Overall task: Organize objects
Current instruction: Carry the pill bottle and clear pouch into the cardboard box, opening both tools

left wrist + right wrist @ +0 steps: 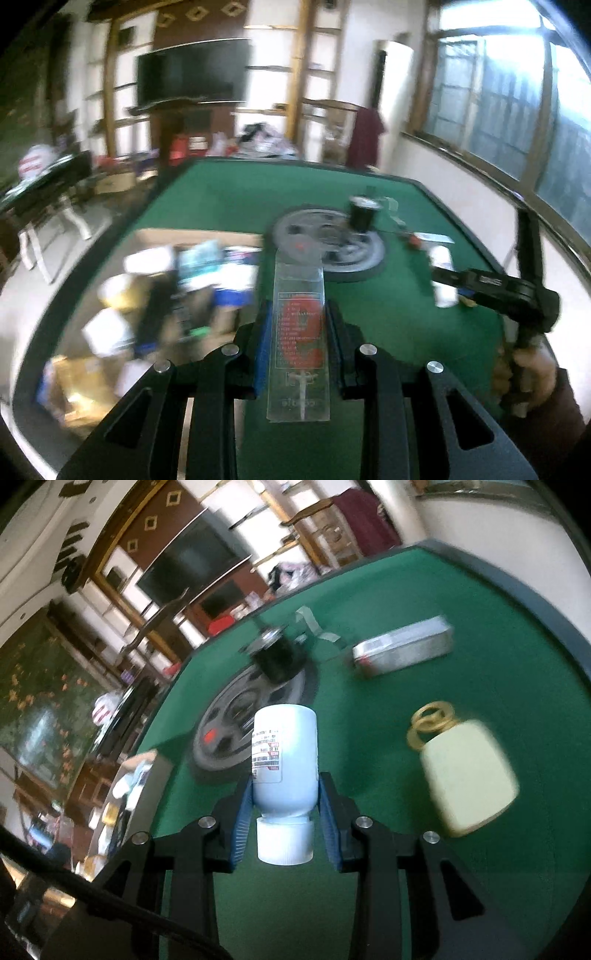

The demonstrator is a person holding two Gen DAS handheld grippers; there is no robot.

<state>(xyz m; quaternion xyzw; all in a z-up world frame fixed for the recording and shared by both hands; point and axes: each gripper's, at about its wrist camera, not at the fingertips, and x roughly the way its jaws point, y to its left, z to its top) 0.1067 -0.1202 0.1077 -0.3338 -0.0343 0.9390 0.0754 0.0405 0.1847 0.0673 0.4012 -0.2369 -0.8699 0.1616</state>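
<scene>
Both grippers loaded: left gripper point(295, 332) clamps a clear packet point(298, 332), right gripper point(284, 805) squeezes a white bottle point(284, 760) above the green table point(443, 701), probably headed for the box point(155, 295) of sorted stuff.

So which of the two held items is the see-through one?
The flat clear plastic package with red contents, shut in the left claw. The right claw holds an opaque white bottle.

R hand-held gripper point(284, 801) clamps white bottle point(285, 760), cap twd cam.
</scene>
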